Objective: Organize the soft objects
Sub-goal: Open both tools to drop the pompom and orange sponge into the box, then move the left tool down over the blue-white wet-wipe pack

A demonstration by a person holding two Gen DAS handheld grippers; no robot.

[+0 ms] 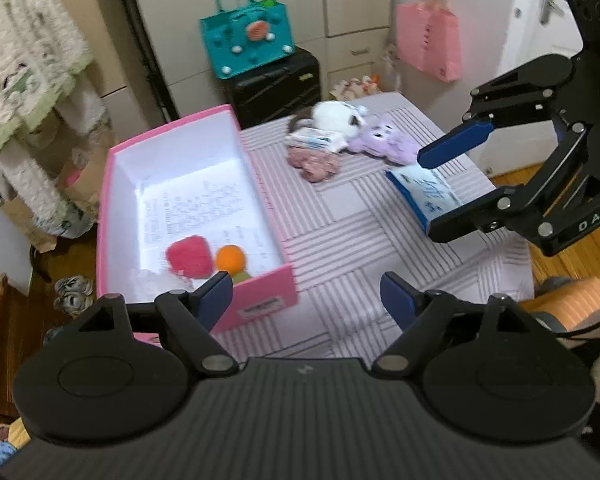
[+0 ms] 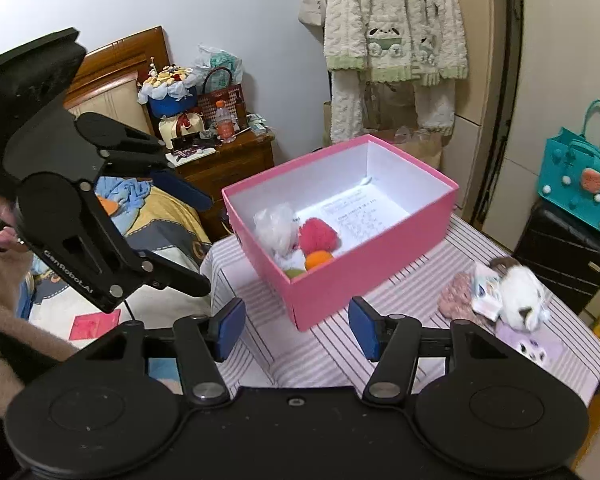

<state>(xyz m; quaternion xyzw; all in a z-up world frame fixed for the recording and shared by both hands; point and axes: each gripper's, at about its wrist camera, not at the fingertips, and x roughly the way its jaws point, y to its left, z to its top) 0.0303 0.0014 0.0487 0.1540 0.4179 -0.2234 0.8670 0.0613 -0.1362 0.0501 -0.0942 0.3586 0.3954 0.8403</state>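
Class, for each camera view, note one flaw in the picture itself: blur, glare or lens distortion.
Left wrist view: the hanging fleece robe at the left edge is smeared by blur, and the pink box has a washed-out white floor. Right wrist view: the plush pile is blurred, and dark fisheye corners frame the curved room.

The room is looking bright, with soft, even light. The white floor of the pink box (image 1: pixel 256 292) is glowing so strongly that the printing on the paper is washing out, most of all in the left wrist view. Shadows are staying faint on the striped cloth (image 1: pixel 360 240). Both views are bending at the edges, so walls and doors are curving. The fluffy robe (image 1: pixel 28 64) at the far left is smearing with blur. The white plush toy (image 2: pixel 520 296) at the right is looking fuzzy too.
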